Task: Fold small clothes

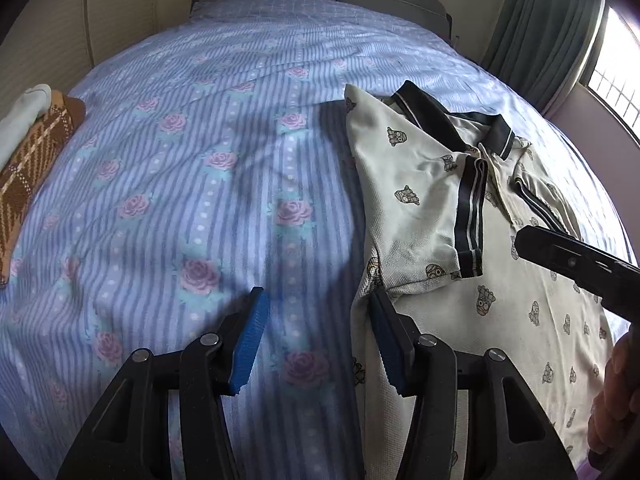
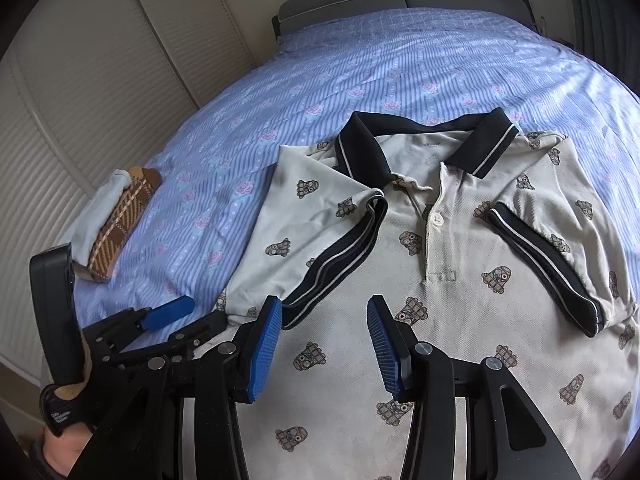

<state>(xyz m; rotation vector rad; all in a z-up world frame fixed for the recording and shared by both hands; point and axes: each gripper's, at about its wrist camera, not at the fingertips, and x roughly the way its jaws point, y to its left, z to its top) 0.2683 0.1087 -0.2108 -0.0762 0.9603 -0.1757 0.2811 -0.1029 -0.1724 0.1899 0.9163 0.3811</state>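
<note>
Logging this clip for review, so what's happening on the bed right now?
A person holding a two-finger gripper in each hand is folding a cream polo shirt with a dark collar and small printed figures, laid face up on a blue striped, rose-patterned bedsheet. Both short sleeves are already folded in over the chest. The left gripper hangs open at the shirt's side edge, and the right gripper hangs open above its front; neither holds anything. A brown plaid folded piece and a white one lie aside.

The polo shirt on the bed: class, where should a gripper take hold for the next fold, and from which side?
Probably the polo shirt is best pinched at its side edge just below the folded-in sleeve, coming from the bedsheet side; that edge lies free and flat there.
</note>
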